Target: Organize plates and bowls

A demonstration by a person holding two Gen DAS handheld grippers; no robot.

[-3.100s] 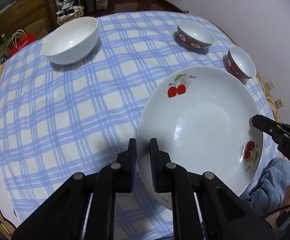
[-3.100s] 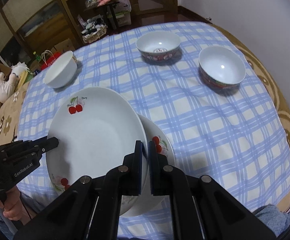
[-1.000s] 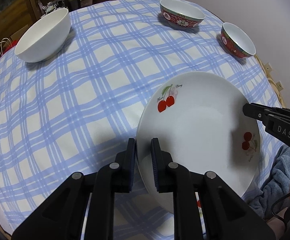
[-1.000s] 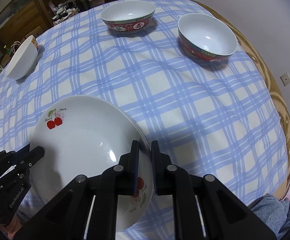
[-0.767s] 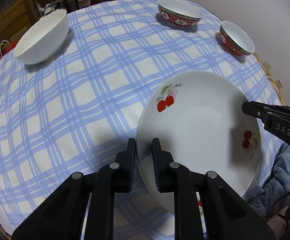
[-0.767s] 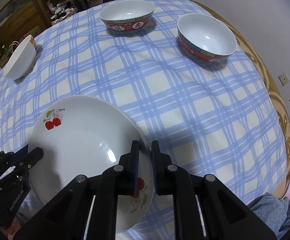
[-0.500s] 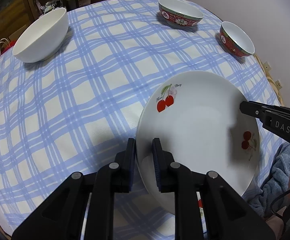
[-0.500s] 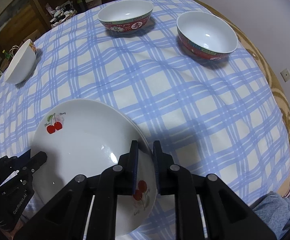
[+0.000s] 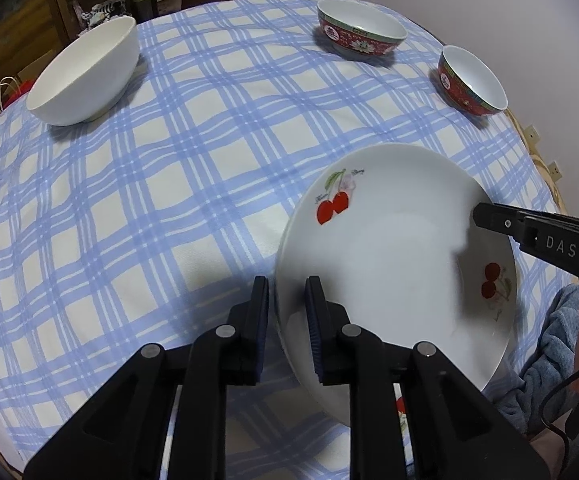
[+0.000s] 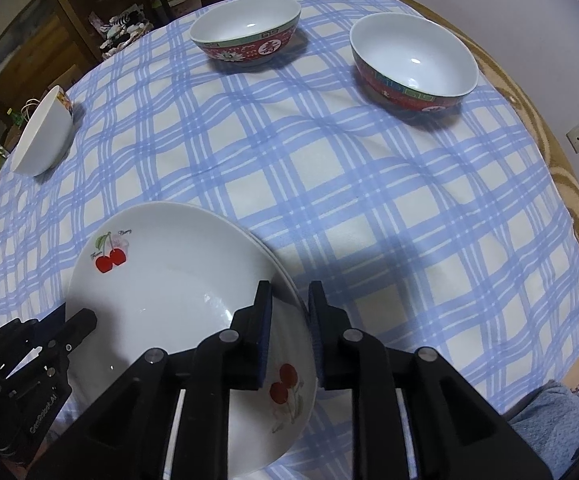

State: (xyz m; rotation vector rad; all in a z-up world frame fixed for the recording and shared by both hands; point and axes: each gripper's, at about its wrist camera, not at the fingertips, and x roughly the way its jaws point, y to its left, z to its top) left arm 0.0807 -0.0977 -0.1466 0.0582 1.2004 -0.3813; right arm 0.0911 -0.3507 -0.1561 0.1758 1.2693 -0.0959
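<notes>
A white cherry-print plate point(image 9: 393, 248) point(image 10: 177, 304) rests on a second cherry plate point(image 10: 285, 276), whose rim shows beneath it. My left gripper point(image 9: 287, 308) straddles the top plate's left rim, jaws slightly parted, pads beside the rim. My right gripper point(image 10: 289, 312) straddles the right rim the same way, with a gap showing at the pads. A plain white bowl point(image 9: 85, 76) point(image 10: 43, 136) sits far left. Two red-patterned bowls point(image 9: 359, 34) point(image 9: 471, 80) sit at the back right; they also show in the right wrist view point(image 10: 247, 30) point(image 10: 411, 62).
A round table with a blue checked cloth point(image 9: 161, 184) carries everything. Its edge point(image 10: 569, 184) runs near the wall with sockets at right. Shelves and clutter point(image 10: 121, 20) stand behind. A grey-blue sleeve point(image 9: 541, 344) shows at lower right.
Both grippers have opened a little, from clamped on the top plate's rim to loosely straddling it. The plate has settled onto the lower plate. The cameras have pulled back slightly.
</notes>
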